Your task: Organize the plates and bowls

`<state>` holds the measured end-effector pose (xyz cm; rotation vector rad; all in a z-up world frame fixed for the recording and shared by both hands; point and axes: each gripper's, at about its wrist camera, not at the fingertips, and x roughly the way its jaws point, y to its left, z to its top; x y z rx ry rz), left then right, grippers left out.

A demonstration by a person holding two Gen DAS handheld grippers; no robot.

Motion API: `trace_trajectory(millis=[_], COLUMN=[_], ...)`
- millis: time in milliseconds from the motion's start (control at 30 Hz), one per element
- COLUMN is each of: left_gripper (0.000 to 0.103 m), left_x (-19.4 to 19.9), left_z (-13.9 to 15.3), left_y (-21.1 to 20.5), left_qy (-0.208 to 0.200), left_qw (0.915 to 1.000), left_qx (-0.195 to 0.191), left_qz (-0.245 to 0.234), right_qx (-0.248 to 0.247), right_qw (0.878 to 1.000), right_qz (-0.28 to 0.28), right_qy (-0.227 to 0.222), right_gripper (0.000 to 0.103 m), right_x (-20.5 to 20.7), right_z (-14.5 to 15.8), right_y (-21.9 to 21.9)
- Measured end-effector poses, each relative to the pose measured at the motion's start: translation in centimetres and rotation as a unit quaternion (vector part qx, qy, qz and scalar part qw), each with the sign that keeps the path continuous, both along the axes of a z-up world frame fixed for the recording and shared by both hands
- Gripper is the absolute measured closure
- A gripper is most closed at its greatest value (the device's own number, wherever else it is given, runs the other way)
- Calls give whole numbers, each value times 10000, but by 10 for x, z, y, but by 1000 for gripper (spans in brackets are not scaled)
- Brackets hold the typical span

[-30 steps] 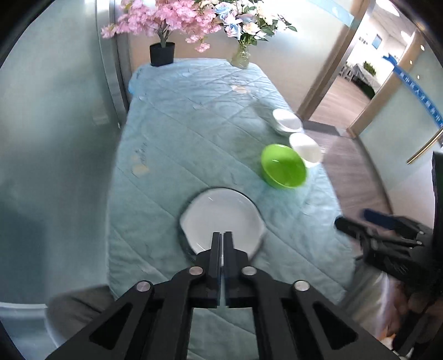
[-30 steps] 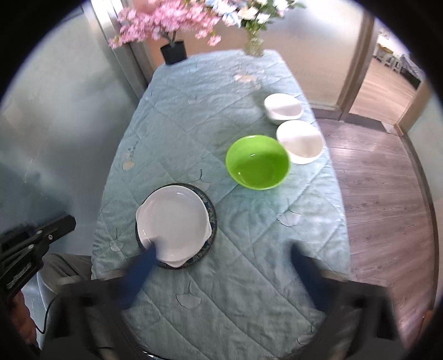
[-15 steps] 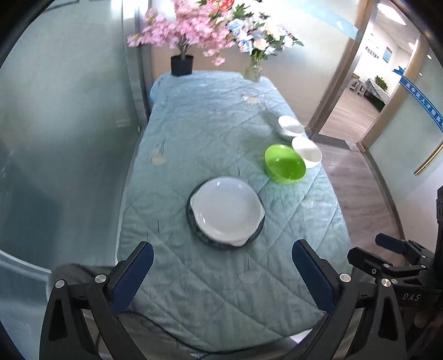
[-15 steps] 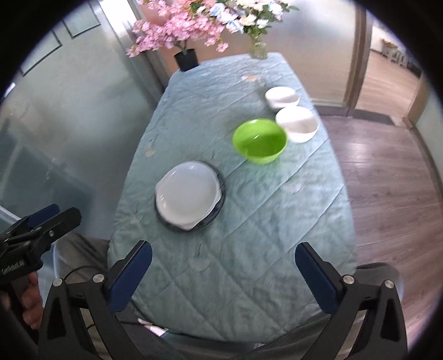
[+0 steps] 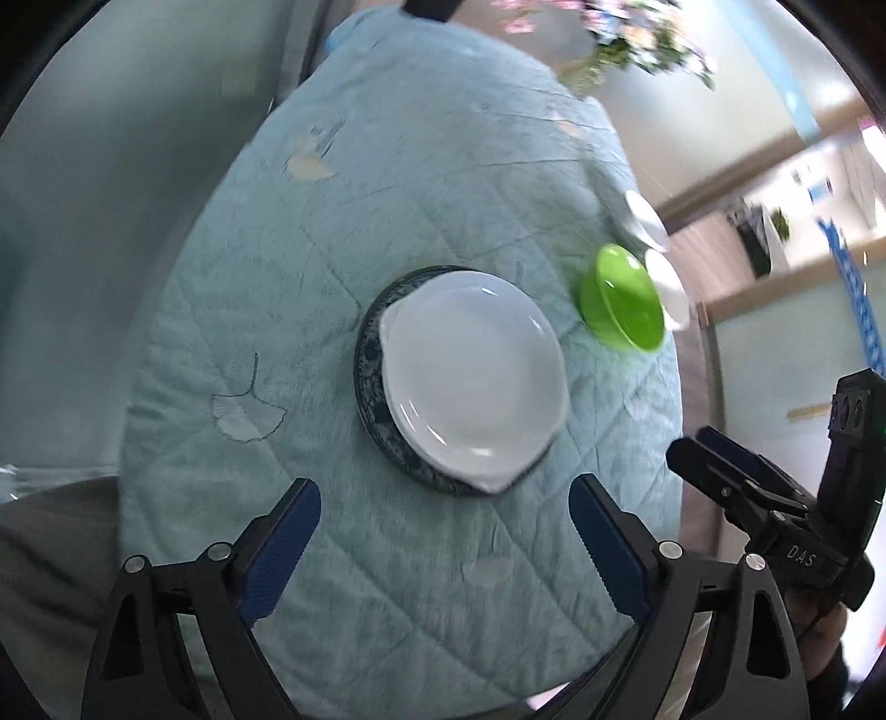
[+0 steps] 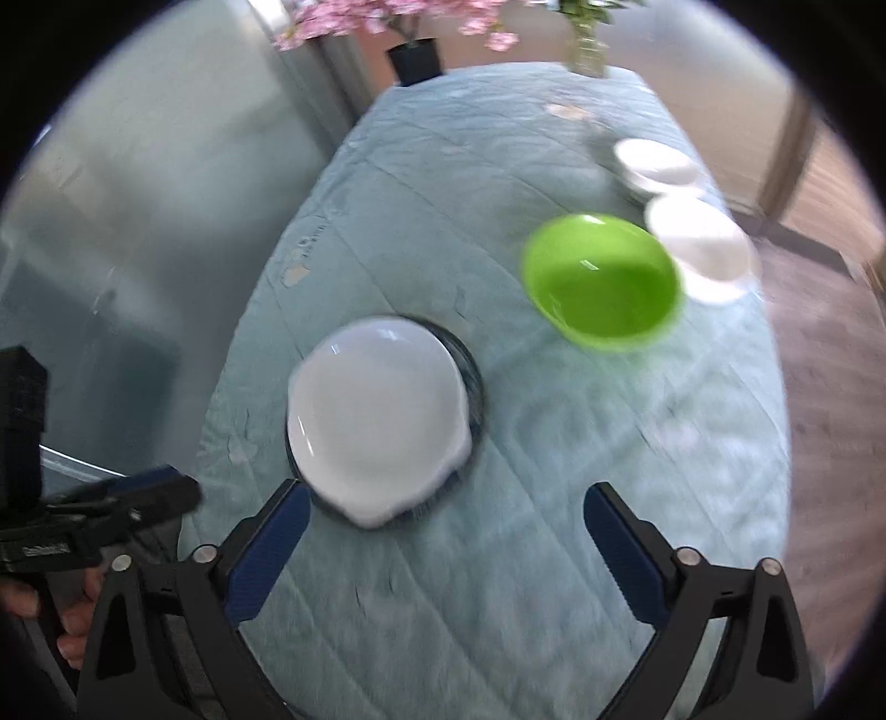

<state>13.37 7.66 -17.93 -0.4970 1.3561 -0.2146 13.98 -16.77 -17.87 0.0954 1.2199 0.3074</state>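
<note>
- Blue-padded fingers [image 5: 279, 545] of the left gripper [image 5: 443, 548] stand wide apart with nothing between them; the jaws have just been narrowing a little from full spread, and only quilted cloth shows in the gap.
- Blue pads also line the right gripper [image 6: 446, 548], its jaws likewise spread and just easing in slightly, empty. Both look readied for a wide rim, not a small object.
- White plate [image 5: 476, 376], the landmark here, lies just beyond the left fingertips and just beyond the right gripper's left finger [image 6: 268, 554], which sits near the plate's near edge without touching, as far as the blur allows.
- Under the white plate rests a dark patterned plate [image 5: 372, 382], its rim showing mostly on the plate's left side. The two are already stacked, so this pile probably serves as the collecting spot.
- Beyond the white plate and to its right sits the green bowl [image 6: 603, 282], upright and apart from it.
- Farther past the green bowl, touching or nearly so, are two white bowls [image 6: 700, 249], side by side near the table's right edge.
- Teal quilted tablecloth [image 5: 443, 183] carries everything; well beyond the white plate, at the far end, stand a dark flower pot [image 6: 415, 61] and a glass vase [image 6: 587, 52].
- My judgement: gathering the bowls has not begun, and both tools are nearing the stack.
</note>
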Motion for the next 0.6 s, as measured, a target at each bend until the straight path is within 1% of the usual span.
trace_trajectory(millis=[67,100,233,333,433,467,500,600], left_gripper=[24,25,25,25,25,25,25,25], left_x=[11,14,26,32,37,39,41,45], left_z=[-12,-15,-26,-28,-30,-32,-34,-38], left_y=[6,7,10,11,21,26,31,45], left_qy=[93,120,124,88,124,157,197,272], left_qw=[9999,9998,9998,9999,9999,9998,9996,9989], left_qx=[-113,-139,-121,-50,-112,-127,-150,-196], left_qz=[87,87,2,-81,39,84,146,326], right_qx=[16,47,66,96,65,62,57,69], right_qw=[10000,9999,9999,9998,9995,9994,9993,9994], right_qz=[69,94,98,161,303,344,356,309], right_qy=[-4,-18,-23,-24,-11,-26,-45,-139], right_gripper=[7,8,13,17,31,40,42,43], right_x=[20,30,61,73,76,76,78,83], right_z=[-9,-13,-35,-48,-58,-60,-61,-65], right_y=[10,14,26,33,42,44,46,48])
